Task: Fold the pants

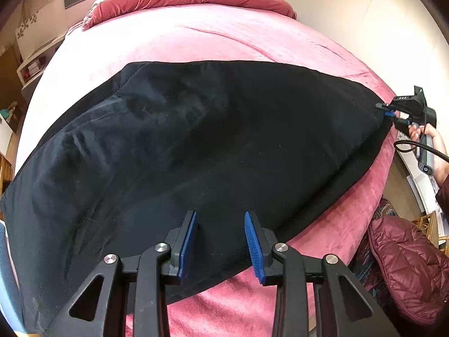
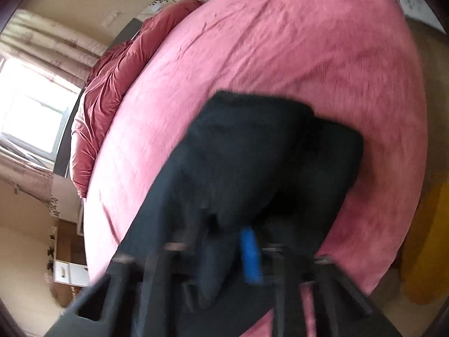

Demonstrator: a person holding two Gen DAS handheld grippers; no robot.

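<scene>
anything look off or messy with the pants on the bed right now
Nothing is damaged or spilled. The black pants lie mostly flat across the pink bed cover, with light creases near one end. The right hand-held gripper pinches their far end; the left hand-held gripper is open above the near edge.

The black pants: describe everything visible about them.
The black pants are a dark, soft, matte fabric, spread wide and mostly flat across the pink bedspread, with shallow wrinkles and a seam near one end. The right gripper is shut on their far edge, pulling it to a point. The left gripper hangs open above the near edge, its blue-padded fingers apart. In the blurred right wrist view the cloth bunches around the fingers.
</scene>
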